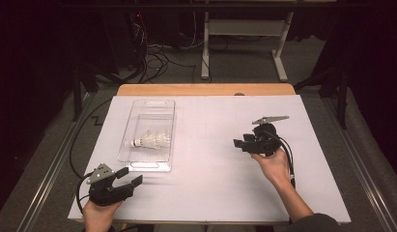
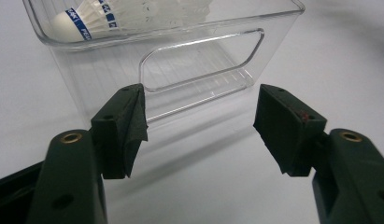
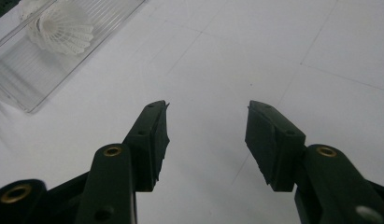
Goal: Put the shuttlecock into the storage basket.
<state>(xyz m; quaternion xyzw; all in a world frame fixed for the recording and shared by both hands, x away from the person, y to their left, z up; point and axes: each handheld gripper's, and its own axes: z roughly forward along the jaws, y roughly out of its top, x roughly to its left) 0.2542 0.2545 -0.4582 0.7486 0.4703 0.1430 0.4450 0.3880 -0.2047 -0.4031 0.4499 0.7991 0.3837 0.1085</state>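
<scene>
A white table [image 1: 210, 159] is seen from the high view, with a strip of bare wood along its far edge. On its left half a clear bin [image 1: 148, 135] is set lengthwise, a cut-out handle at each short end — the near handle is seen close in the left gripper view [image 2: 199, 60].

The left gripper [image 1: 129, 178] is held at the near left corner of the table, just in front of the bin's near end and slightly to its left, not touching it. Its jaws are spread apart with nothing between them; in the left gripper view they are aimed at the bin's near wall.

The right gripper [image 1: 240, 143] is held over the right half of the table, well apart from the bin, with its jaws turned toward the left. These jaws are also spread apart and nothing is held between them — bare table is seen between them in the right gripper view, and the bin [image 3: 35, 70] is seen at the upper left.

The shuttlecocks [image 1: 150, 140] are lying on their sides inside the bin, near its middle. The white cork of the nearest one is pointed left, and a blue band with lettering is seen around it in the left gripper view [image 2: 87, 21]. Their exact number cannot be told.
</scene>
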